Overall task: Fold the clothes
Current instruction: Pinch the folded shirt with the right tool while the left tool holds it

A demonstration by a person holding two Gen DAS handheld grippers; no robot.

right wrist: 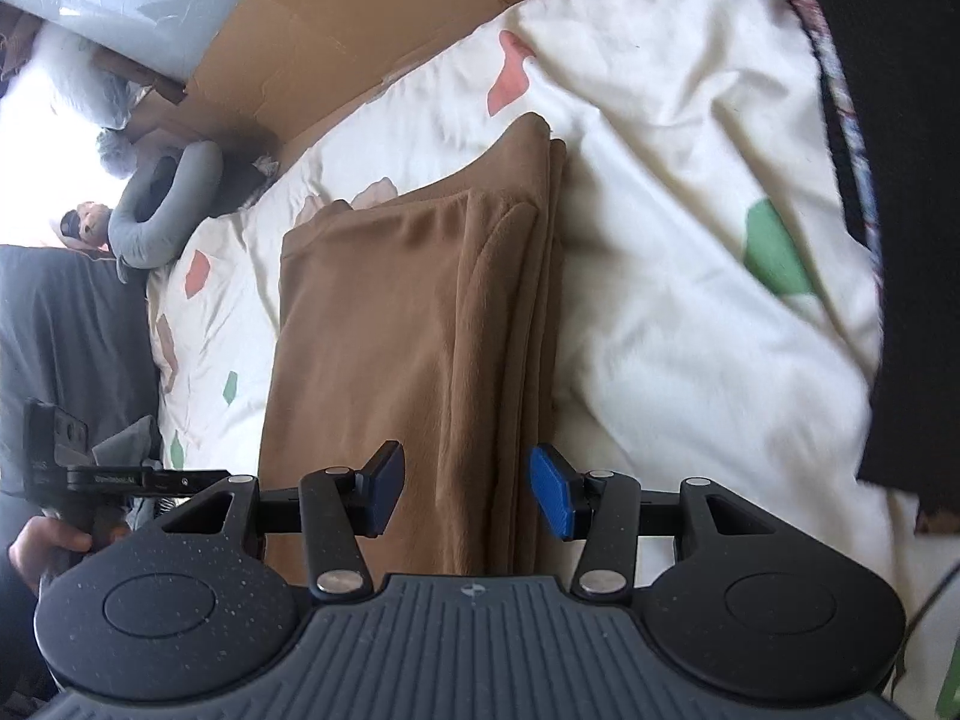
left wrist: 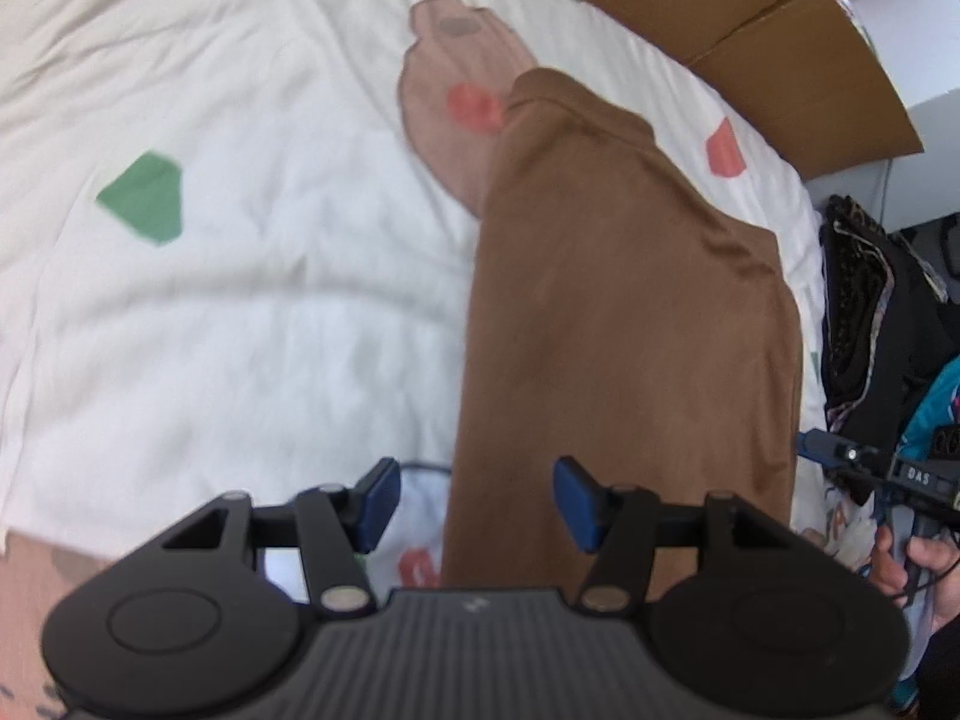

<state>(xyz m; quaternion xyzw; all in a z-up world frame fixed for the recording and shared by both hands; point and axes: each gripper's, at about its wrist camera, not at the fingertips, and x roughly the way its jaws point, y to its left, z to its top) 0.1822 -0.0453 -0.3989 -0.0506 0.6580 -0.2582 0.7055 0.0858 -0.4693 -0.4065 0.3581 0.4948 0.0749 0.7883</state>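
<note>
A brown garment lies folded into a long strip on a white bedcover printed with green and coral patches. My left gripper hovers open over the strip's near left edge, with only cloth showing below the gap between its blue pads. In the right wrist view the same brown garment shows stacked layers along its right side. My right gripper hangs open above that layered near end, its pads clear of the cloth. Each view catches the other gripper at its edge, held in a hand.
Flattened cardboard lines the far side of the bed. A pile of dark clothes sits at the right. A grey neck pillow and a dark grey cloth lie at the left. A black garment hangs at the right.
</note>
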